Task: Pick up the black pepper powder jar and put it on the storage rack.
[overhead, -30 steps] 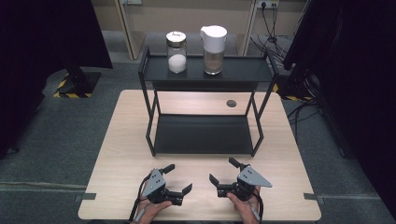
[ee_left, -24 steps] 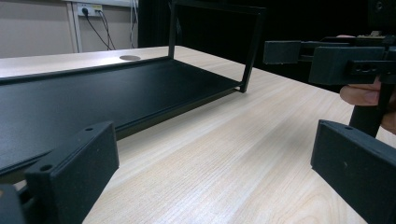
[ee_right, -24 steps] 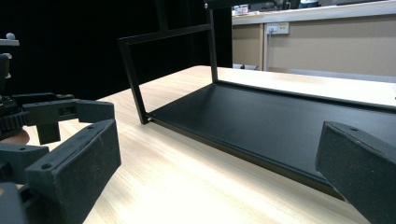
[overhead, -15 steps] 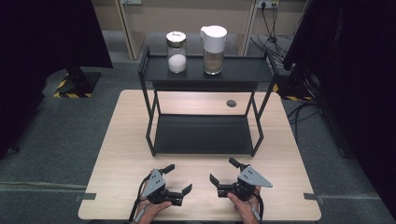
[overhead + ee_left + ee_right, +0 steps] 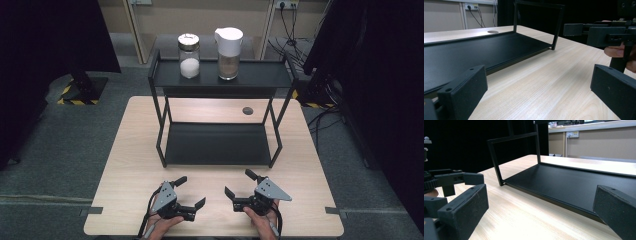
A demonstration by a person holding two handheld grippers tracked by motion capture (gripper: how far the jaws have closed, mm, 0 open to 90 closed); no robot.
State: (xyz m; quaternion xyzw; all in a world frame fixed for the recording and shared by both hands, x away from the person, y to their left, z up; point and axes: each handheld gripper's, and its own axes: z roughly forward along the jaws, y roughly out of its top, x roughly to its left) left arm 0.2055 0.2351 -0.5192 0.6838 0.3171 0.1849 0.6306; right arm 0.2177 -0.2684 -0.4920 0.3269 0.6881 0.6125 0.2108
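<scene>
Where the pale wood-grain counter runs toward the person's side, a broad bare strip lies between its near edge and the front foot rail of the black two-tier metal shelf rack, and both grippers sit in that strip, near the rack's front but apart from it. The left gripper and the right gripper face inward toward each other with open counter between them, each held in a hand at the bottom edge. Both sets of fingers are spread wide and hold nothing; in the left gripper view the blocky matte black fingers stand far apart over the grain, and the right gripper view shows the same wide gap. The rack is thin square tube with flat, dull black trays; its lower tray rests almost on the counter. On the top tray, well away from the grippers, stand a clear glass jar with a metal lid and white powder inside and, just beside it, a clear jug with a white lid and brownish contents. A small dark round grommet sits in the counter behind the rack.
</scene>
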